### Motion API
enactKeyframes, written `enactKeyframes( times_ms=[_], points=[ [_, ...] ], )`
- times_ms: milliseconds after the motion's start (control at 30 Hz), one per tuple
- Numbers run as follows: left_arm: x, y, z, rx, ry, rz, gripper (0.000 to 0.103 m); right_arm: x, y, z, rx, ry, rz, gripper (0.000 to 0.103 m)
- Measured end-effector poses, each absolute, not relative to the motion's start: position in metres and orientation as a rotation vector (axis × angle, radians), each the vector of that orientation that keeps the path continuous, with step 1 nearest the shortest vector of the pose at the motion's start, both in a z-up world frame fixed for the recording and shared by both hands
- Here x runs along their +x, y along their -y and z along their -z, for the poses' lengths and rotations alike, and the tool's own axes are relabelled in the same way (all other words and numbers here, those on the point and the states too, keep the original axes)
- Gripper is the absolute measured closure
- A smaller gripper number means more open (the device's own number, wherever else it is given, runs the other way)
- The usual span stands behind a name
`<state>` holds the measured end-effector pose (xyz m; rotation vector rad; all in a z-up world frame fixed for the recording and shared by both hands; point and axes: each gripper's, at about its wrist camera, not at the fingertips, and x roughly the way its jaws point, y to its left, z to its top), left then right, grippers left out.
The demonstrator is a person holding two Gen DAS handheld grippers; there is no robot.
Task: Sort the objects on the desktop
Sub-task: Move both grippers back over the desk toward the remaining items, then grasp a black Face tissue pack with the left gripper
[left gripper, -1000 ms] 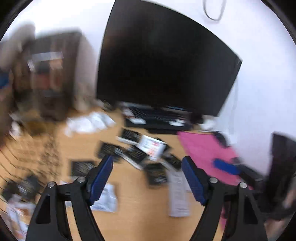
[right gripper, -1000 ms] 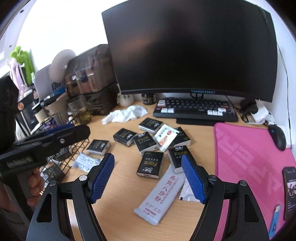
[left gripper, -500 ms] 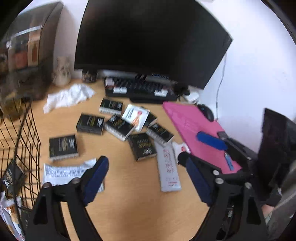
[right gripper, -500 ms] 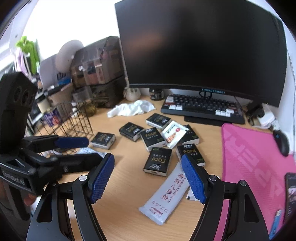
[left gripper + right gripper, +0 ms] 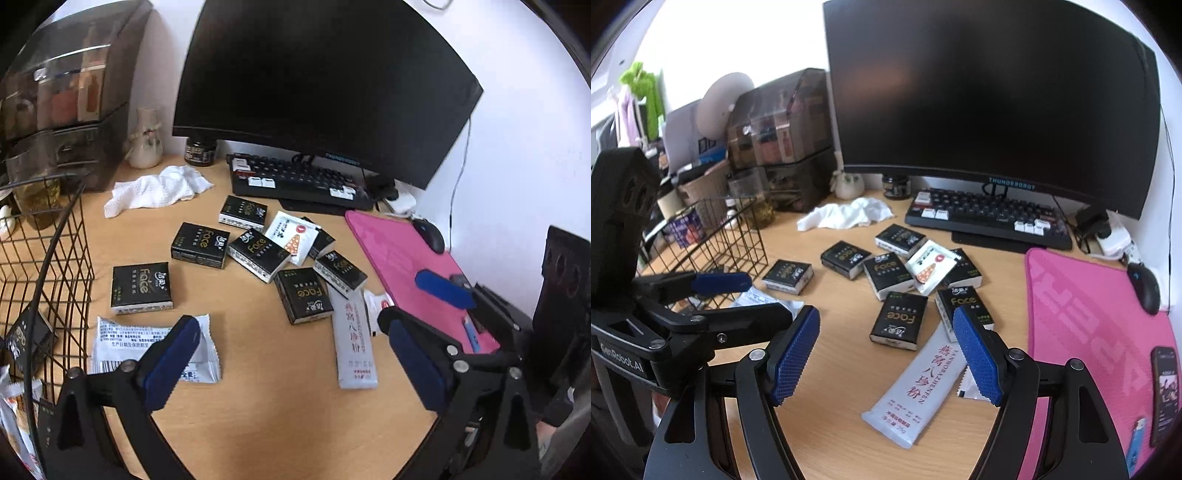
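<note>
Your left claw (image 5: 291, 354) has just been opening and now gapes wide, empty, lower over the pale wooden bench (image 5: 280, 406), beside the white foil sachet (image 5: 155, 349). Your right claw (image 5: 886, 358) stands part-open, empty. Black "Face" tissue packs (image 5: 899, 321) lie scattered between the black wire basket (image 5: 44, 258) and the pink mat (image 5: 1089, 314).
</note>
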<state>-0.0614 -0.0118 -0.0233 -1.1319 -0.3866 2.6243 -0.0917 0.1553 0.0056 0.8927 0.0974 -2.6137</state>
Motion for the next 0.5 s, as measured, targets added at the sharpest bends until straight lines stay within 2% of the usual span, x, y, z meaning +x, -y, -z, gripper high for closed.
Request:
enactKeyframes(
  times_ms=[133,367,500],
  points=[
    [-0.059,0.007,0.014,-1.1,0.291,-2.697,0.001,-0.094,-0.159,-0.003,0.901,-0.078,2.599,0.029],
    [-0.064,-0.001,0.0,-0.853,-0.07,-3.055,0.001,-0.114,-0.189,0.003,0.953,-0.018,2.659,0.029],
    [-0.082,-0.006,0.015,-0.966,0.002,-2.902,0.001,-0.129,-0.205,0.009,0.994,-0.032,2.68,0.029]
  ],
)
